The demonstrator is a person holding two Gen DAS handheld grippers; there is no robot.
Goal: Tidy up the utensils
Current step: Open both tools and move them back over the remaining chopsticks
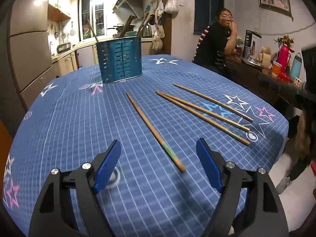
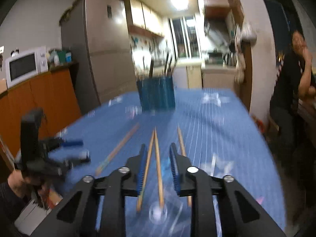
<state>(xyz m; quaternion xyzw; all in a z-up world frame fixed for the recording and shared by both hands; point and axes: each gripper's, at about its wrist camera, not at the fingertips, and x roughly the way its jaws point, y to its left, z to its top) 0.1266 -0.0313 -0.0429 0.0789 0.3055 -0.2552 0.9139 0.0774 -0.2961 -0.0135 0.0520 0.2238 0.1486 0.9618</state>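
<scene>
Four chopsticks (image 1: 155, 131) lay lengthwise toward the blue holder (image 1: 119, 61); left hand-held gripper (image 1: 158, 158) was released, right hand-held gripper (image 2: 158, 158) unclenched, grasping nothing.

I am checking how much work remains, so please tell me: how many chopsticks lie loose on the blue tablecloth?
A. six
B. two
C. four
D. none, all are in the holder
C: the left wrist view shows four chopsticks on the tablecloth: one alone, a close pair, and one more, all outside the teal holder.
</scene>
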